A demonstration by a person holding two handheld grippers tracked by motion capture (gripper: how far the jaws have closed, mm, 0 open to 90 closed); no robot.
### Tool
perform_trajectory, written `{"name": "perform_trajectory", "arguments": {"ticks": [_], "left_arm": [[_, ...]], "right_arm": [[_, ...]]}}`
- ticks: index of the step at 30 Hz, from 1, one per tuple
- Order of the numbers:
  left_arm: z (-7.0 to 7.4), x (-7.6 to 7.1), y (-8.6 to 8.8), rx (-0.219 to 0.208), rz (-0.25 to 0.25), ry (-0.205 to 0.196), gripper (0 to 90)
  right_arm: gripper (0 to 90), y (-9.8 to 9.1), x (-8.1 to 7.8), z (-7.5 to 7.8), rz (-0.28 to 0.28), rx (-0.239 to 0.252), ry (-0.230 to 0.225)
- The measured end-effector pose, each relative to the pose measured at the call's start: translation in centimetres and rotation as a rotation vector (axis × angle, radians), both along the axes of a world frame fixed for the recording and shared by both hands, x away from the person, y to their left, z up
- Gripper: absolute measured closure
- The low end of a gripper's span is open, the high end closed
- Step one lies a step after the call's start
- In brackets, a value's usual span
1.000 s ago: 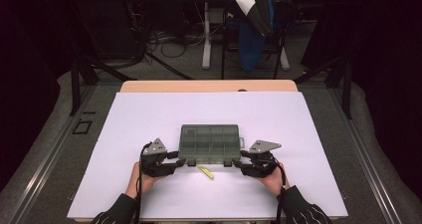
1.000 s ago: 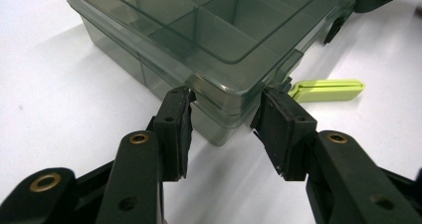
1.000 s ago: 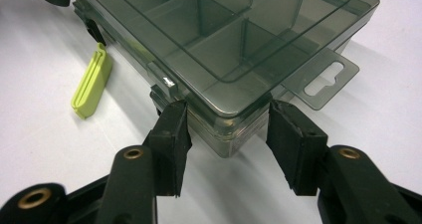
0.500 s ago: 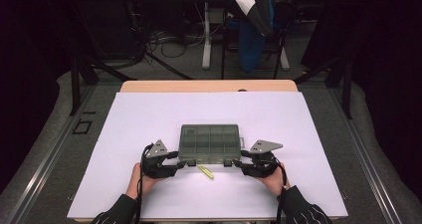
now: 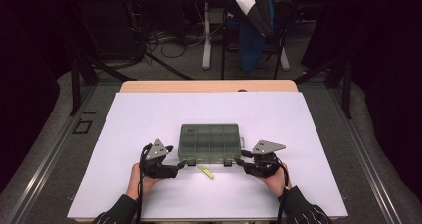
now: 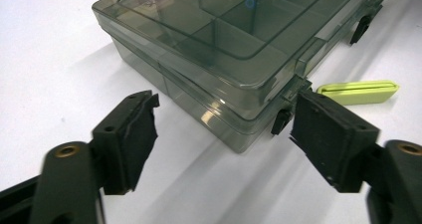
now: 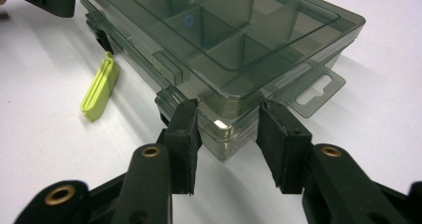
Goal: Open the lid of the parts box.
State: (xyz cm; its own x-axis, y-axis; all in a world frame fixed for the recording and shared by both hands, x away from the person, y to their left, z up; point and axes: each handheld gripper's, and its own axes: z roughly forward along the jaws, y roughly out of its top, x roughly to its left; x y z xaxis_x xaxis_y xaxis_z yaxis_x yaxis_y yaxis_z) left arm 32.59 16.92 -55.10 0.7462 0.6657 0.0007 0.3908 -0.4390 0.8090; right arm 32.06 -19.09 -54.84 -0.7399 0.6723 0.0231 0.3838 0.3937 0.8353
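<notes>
black left gripper (image 6: pixel 224 139) just opened wide beside box (image 5: pixel 209 142) corner; right gripper (image 7: pixel 226 139) closing, pinches opposite corner.

Clip (image 5: pixel 205 171) before box (image 5: pixel 210 142), on table (image 5: pixel 124 124).

Both forearms are coming in from the bottom of the high view, sleeved in black, each hand gripping its tool low and pointing inward. The left gripper (image 5: pixel 182 165) is holding its jaws wide apart, having just been opening, with nothing pressed between the pads. The right gripper (image 5: pixel 239 161) has just been closing; its jaws are standing narrower, pads (image 7: pixel 183 134) nearly parallel.
</notes>
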Motion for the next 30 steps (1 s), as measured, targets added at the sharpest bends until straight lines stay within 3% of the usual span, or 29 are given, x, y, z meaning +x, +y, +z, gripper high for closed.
{"name": "perform_trajectory", "arguments": {"ticks": [12,18,30], "left_arm": [[0.4,-0.2,-0.4,0.016,0.011,-0.052,11.7],[0.6,0.0,-0.4,0.022,0.020,-0.048,8.5],[1.2,0.0,-0.7,0.037,0.009,-0.106,13.6]], "right_arm": [[65.6,-0.1,-0.3,0.4,0.004,0.001,-0.033],[67.0,-0.2,-0.3,0.5,0.006,0.017,-0.039],[71.2,-0.2,-0.4,1.0,-0.004,0.040,-0.053]]}}
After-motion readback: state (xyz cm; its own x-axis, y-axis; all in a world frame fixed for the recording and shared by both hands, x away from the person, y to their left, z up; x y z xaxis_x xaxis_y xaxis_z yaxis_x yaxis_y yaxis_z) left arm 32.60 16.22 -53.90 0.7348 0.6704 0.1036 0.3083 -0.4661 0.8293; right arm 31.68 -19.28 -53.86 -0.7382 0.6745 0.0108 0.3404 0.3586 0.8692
